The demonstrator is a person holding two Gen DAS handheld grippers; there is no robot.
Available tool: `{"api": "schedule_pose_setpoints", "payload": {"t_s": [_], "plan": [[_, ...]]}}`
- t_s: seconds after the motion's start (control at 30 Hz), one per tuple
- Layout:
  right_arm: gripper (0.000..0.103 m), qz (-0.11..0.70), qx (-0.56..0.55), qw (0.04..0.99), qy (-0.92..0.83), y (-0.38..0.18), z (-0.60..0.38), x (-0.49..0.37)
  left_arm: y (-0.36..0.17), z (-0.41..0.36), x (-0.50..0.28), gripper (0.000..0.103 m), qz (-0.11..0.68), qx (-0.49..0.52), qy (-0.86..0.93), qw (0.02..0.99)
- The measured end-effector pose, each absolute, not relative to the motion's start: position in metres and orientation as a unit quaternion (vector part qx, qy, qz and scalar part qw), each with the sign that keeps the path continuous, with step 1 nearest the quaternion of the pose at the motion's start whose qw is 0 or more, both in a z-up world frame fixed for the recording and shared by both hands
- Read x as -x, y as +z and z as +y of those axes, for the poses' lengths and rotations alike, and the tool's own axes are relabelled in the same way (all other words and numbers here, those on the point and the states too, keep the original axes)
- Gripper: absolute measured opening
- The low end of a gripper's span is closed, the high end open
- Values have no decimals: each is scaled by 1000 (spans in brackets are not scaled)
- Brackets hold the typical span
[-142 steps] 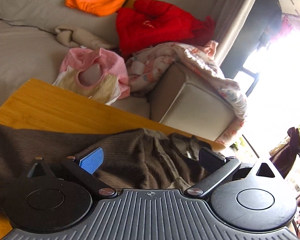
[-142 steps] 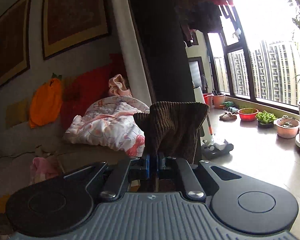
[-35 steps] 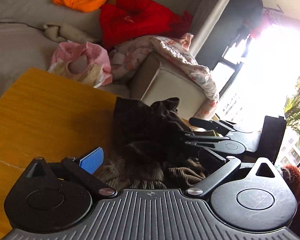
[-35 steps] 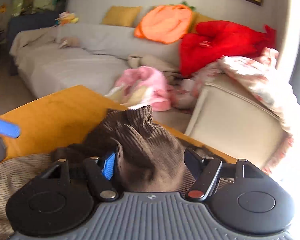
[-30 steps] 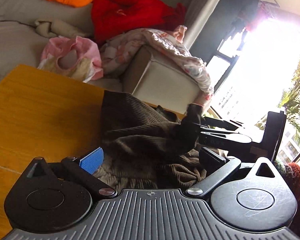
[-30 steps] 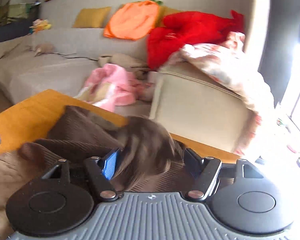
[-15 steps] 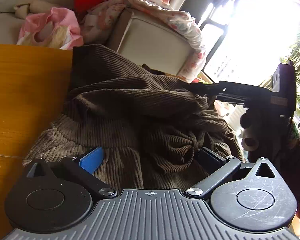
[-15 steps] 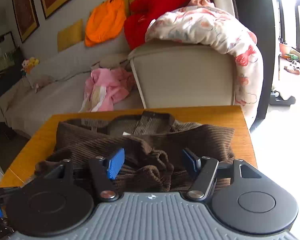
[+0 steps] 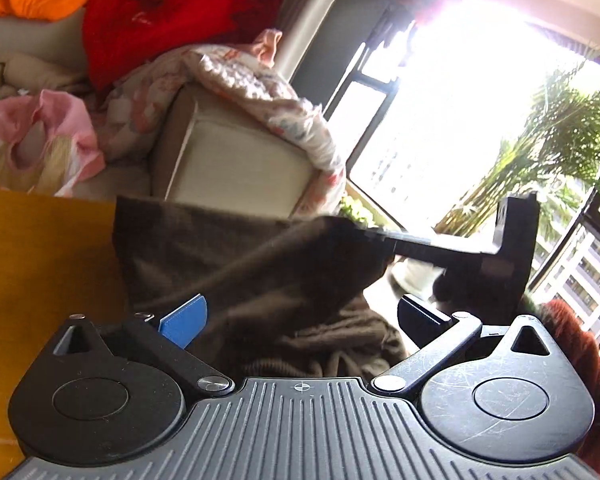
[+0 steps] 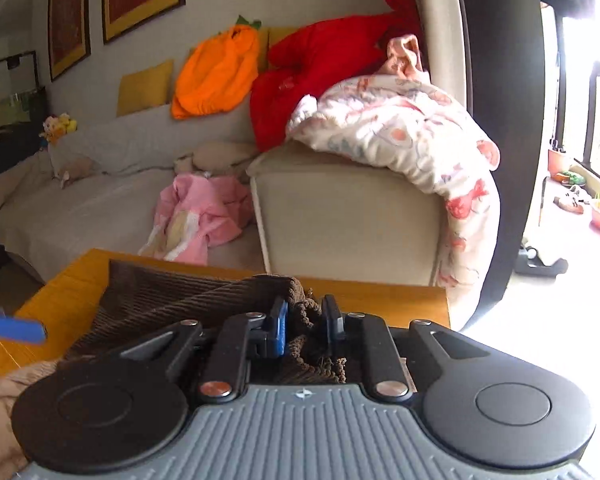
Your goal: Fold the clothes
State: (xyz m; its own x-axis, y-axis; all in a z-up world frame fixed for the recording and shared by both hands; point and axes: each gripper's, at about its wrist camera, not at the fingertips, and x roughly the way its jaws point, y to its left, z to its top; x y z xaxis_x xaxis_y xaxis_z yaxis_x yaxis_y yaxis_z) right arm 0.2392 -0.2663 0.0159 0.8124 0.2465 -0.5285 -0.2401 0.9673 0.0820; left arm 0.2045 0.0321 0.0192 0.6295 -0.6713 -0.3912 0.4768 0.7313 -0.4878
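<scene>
A brown ribbed knit garment lies bunched on the yellow wooden table. My left gripper is open, its fingers either side of the crumpled cloth. My right gripper is shut on a fold of the brown garment and holds that fold lifted, stretched taut. In the left wrist view the right gripper reaches in from the right with the cloth pinched at its tip. The left gripper's blue pad shows at the left edge of the right wrist view.
A beige sofa stands just beyond the table's far edge, with a floral quilt, a pink garment, a red garment and an orange cushion. Windows and plants are to the right.
My right gripper has closed on a fold of the brown garment and pulled it up and to the right. The left gripper stays open over the bunched cloth.
</scene>
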Motion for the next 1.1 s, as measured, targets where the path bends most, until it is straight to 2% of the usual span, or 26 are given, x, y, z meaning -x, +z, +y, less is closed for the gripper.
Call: {"api": "schedule_pose_setpoints", "payload": {"t_s": [0.07, 0.13, 0.17, 0.2, 0.23, 0.33, 0.43, 0.5, 0.73, 0.87, 0.97, 1.1], "plan": [[21, 280, -3, 951, 132, 15, -268, -238, 13, 26, -227, 103, 300, 186, -315, 881], [34, 282, 0, 950, 136, 14, -269, -236, 2, 20, -250, 103, 328, 197, -301, 874], [44, 283, 2, 949, 138, 13, -270, -236, -5, 18, -260, 103, 340, 198, -293, 871], [49, 283, 3, 949, 140, 13, -271, -235, -12, 18, -266, 103, 352, 192, -283, 871], [50, 284, 4, 948, 142, 12, -272, -234, -19, 18, -272, 103, 363, 186, -274, 871], [51, 287, 9, 946, 148, 11, -274, -232, -26, 26, -281, 103, 368, 186, -259, 874], [45, 289, 13, 945, 154, 10, -277, -230, -12, 32, -283, 103, 330, 208, -278, 878], [45, 292, 15, 943, 158, 8, -278, -229, -6, 28, -289, 103, 316, 211, -287, 879], [46, 345, -21, 927, 148, -40, -282, -253, -29, 28, -321, 103, 378, 184, -254, 871], [46, 327, -46, 933, 139, -13, -306, -263, 1, 57, -313, 103, 344, 187, -248, 886], [47, 316, -65, 938, 127, 5, -326, -274, 7, 82, -326, 103, 367, 230, -220, 874], [47, 368, -130, 914, 106, -18, -349, -314, -10, 87, -341, 100, 404, 226, -193, 865]]}}
